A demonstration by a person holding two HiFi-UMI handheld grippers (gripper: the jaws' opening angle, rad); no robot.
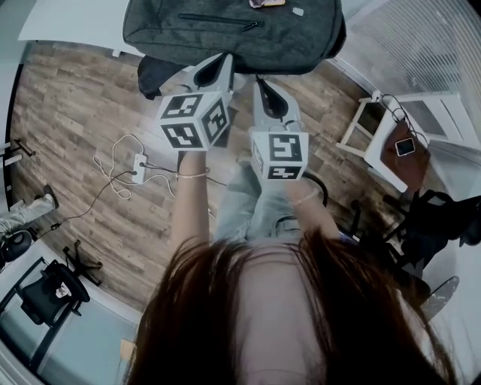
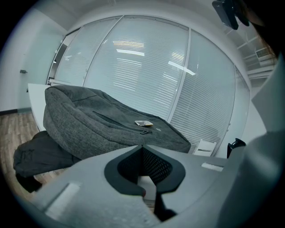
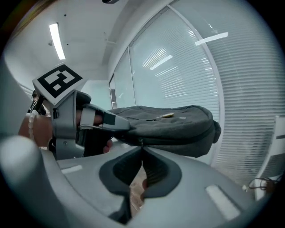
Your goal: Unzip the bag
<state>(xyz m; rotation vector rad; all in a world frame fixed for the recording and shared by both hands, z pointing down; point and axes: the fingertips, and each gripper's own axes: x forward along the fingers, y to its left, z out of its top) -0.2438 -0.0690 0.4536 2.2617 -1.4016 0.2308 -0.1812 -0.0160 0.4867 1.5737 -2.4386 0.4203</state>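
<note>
A grey fabric backpack [image 1: 233,30] lies flat on a white table [image 1: 75,22], its front-pocket zipper [image 1: 222,20] closed. A small tan item [image 1: 267,3] rests on top of it. My left gripper [image 1: 225,62] is shut, its tips at the bag's near edge; whether it pinches fabric does not show. In the left gripper view the bag [image 2: 89,120] fills the space beyond the closed jaws [image 2: 142,146]. My right gripper [image 1: 263,81] is shut at the same edge, just right of the left one. Its tips [image 3: 142,144] close on a small zipper pull [image 3: 141,141] under the bag [image 3: 178,124].
A dark garment [image 1: 154,71] hangs below the bag's left corner. On the wooden floor lie a power strip with cables [image 1: 137,165]. A white side table [image 1: 391,143] carrying a phone [image 1: 406,147] stands at the right. Window blinds [image 2: 147,67] lie behind the table.
</note>
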